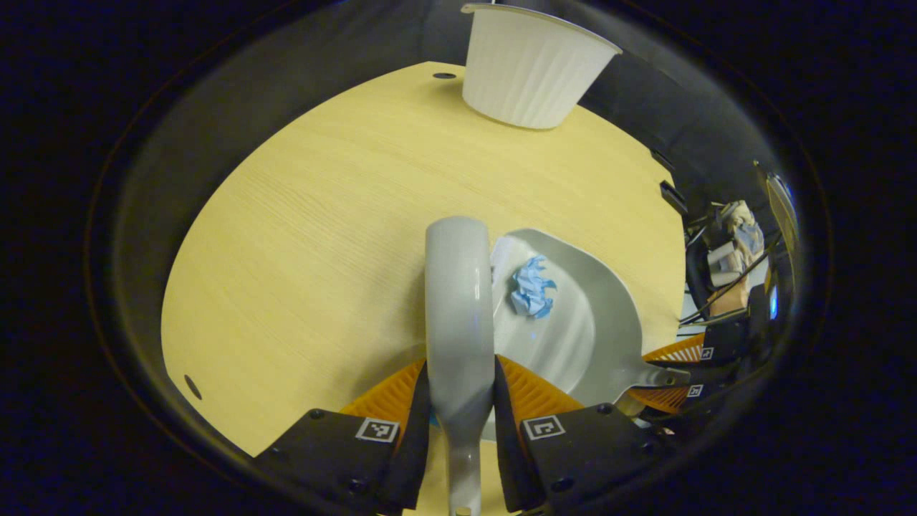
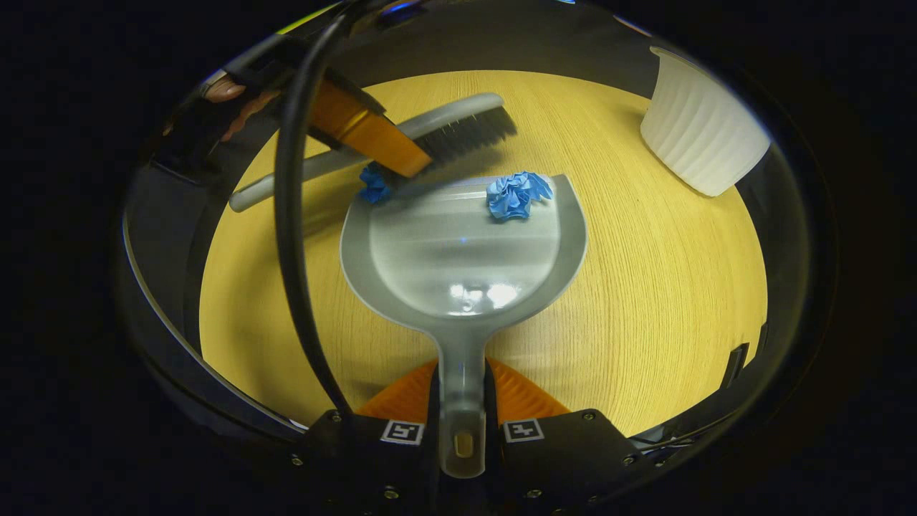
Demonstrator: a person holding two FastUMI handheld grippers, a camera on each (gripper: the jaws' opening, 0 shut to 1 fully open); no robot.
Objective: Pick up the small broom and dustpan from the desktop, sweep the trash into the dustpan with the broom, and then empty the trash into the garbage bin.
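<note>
Left gripper view: the left gripper (image 1: 462, 408) has both fingers (image 1: 412, 423) pressed on the grey handle of the small broom (image 1: 458, 301), one finger on each side. The broom back runs up the middle of the picture, over the wooden tabletop (image 1: 322, 236). Just right of the broom lies the grey dustpan (image 1: 580, 330), flat on the tabletop, w/ one crumpled blue paper ball (image 1: 531, 287) inside the pan, near its front lip. At the right edge the other gripper (image 1: 680, 373) shows, its fingers on the dustpan handle. A white ribbed garbage bin (image 1: 534, 68) stands at the far side of the tabletop, well apart from the pan.

Right gripper view: the right gripper (image 2: 462, 412) is closed on the dustpan (image 2: 458, 251) handle, fingers (image 2: 530, 394) on both sides of it, the handle going down between them. The pan is flat on the tabletop (image 2: 659, 287), mouth pointing away. One blue paper ball (image 2: 517, 193) sits at the pan's front edge, right part. A second, smaller blue paper piece (image 2: 374, 185) is at the left corner of the lip; on the pan or just outside, cannot tell. The broom (image 2: 430, 140) is beyond the lip, tilted, dark bristles (image 2: 469, 136) facing the pan, held by the left gripper (image 2: 365, 129) w/ a hand (image 2: 229, 107) behind it. A black cable (image 2: 294, 236) crosses the left side. The white bin (image 2: 698, 129) stands at upper right, apart from the pan.
</note>
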